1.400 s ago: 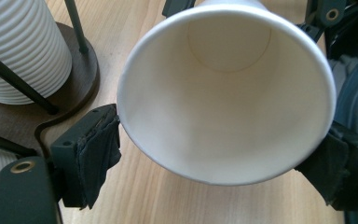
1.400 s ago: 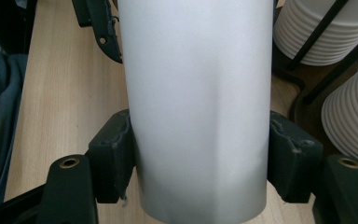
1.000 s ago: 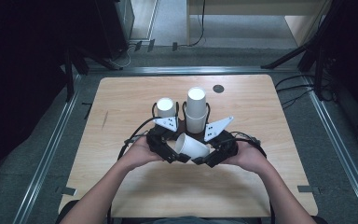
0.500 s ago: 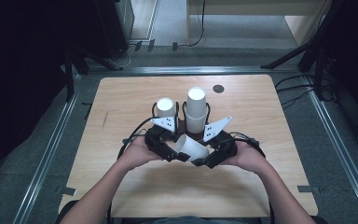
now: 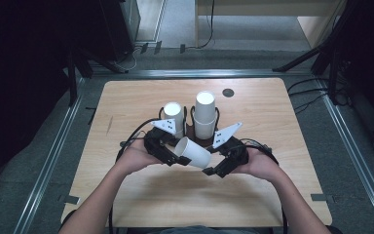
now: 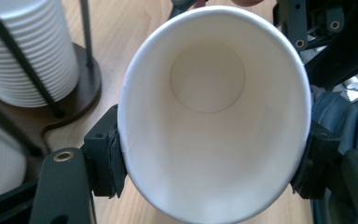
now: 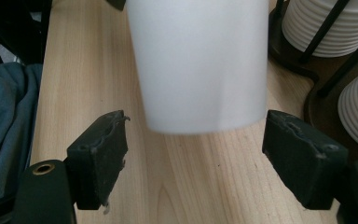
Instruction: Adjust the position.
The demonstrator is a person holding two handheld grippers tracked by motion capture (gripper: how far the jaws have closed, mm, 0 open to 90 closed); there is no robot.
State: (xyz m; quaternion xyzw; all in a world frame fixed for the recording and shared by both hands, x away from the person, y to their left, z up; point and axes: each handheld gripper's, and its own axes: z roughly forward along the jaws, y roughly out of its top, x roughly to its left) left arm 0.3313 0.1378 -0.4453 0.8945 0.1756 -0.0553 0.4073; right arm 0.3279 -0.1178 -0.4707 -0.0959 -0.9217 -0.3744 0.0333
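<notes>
Left gripper view looks straight down the mouth of a white paper cup (image 6: 212, 116), pads (image 6: 114, 161) squeezed on the rim from both sides, mouth already pushed a bit oval. So: thin, light, soft stuff, dents with hardly any pressure, probably springs back if not creased. Held in the air over the table (image 5: 282, 195), lying sideways between both hands, just in front of the two cup stacks (image 5: 205, 114) in their wire holder (image 5: 191, 130). Left gripper (image 5: 168, 152) pinching it at the open end, mouth facing that hand. Right gripper (image 7: 196, 158) spread wide, jaws just opened, cup base hanging between the pads (image 7: 100, 154) with daylight on both sides, nothing pressing there. Looks like a handover to the left, or a peel-off from a stuck pair, can't tell which. Grip-wise: rim is the stiffest bit thanks to the rolled edge, base ring second best; mid-wall just caves. Smooth paper, slightly slippery on a taper, so tends to squirt out toward the narrow end if clamped hard. Gentle squeeze near the rim, no more than now.
</notes>
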